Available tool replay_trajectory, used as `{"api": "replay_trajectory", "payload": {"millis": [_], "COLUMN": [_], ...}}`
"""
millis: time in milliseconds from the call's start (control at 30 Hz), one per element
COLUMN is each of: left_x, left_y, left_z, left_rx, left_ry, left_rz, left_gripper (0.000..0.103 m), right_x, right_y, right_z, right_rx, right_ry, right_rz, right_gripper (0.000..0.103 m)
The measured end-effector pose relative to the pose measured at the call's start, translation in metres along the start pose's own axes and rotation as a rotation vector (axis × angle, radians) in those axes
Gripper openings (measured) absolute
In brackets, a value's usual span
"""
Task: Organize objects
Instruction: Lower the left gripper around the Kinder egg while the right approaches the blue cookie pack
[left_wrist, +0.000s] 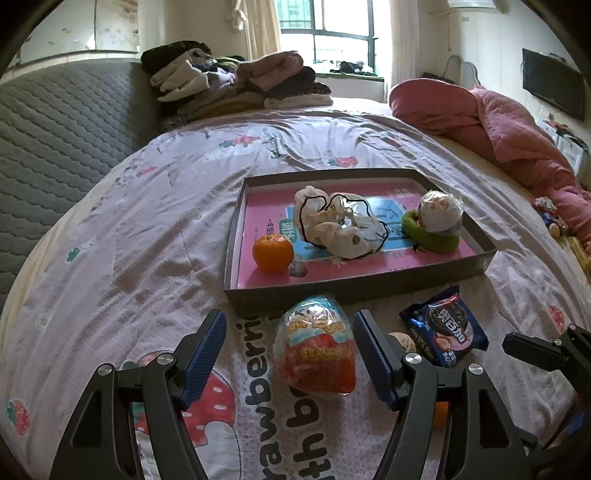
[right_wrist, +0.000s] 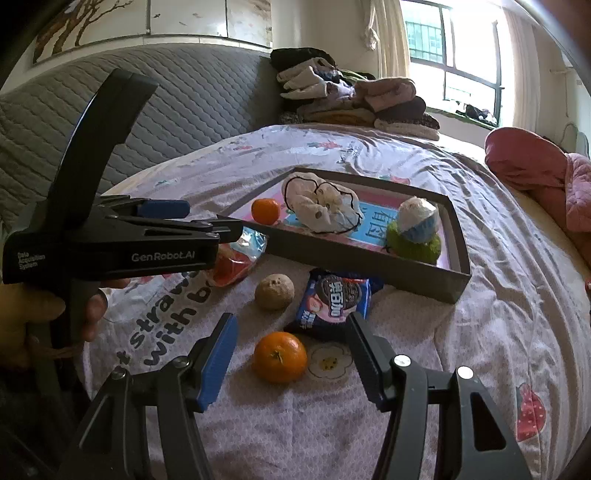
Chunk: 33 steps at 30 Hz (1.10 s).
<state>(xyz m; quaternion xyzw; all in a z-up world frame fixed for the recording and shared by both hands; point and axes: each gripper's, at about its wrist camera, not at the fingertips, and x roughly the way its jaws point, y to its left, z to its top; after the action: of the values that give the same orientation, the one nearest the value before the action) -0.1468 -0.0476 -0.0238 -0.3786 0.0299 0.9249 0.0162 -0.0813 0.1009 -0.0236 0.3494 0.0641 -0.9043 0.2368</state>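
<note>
A shallow dark box (left_wrist: 351, 291) (right_wrist: 369, 258) with a pink floor lies on the bed. It holds an orange (left_wrist: 272, 253), a crumpled white cloth (left_wrist: 340, 225) and a wrapped ball on a green ring (left_wrist: 437, 221). My left gripper (left_wrist: 290, 350) is open around a red-and-clear snack bag (left_wrist: 316, 350) just in front of the box, fingers apart from it. My right gripper (right_wrist: 291, 354) is open around a second orange (right_wrist: 279, 356) on the sheet. A blue cookie pack (right_wrist: 334, 299) (left_wrist: 445, 334) and a brown round fruit (right_wrist: 274, 291) lie between orange and box.
The strawberry-print sheet (left_wrist: 147, 240) covers the bed. A grey quilted headboard (left_wrist: 55, 129), stacked folded clothes (left_wrist: 240, 81) and a pink quilt (left_wrist: 498, 125) lie behind and right. My left gripper's body (right_wrist: 110, 240) crosses the right wrist view at left.
</note>
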Motion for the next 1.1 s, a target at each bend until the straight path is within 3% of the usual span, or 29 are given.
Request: {"api": "replay_trajectory", "payload": {"millis": [1100], "left_x": [0.006], "left_y": [-0.005], "left_z": [-0.003], "left_rx": [0.024], "left_ry": [0.017], "left_rz": [0.001], "left_gripper": [0.073], "right_x": [0.029], "right_y": [-0.022], "right_z": [0.006], "right_rx": [0.05], "right_ry": [0.048], "right_rz": [-0.093], "right_gripper": [0.06]}}
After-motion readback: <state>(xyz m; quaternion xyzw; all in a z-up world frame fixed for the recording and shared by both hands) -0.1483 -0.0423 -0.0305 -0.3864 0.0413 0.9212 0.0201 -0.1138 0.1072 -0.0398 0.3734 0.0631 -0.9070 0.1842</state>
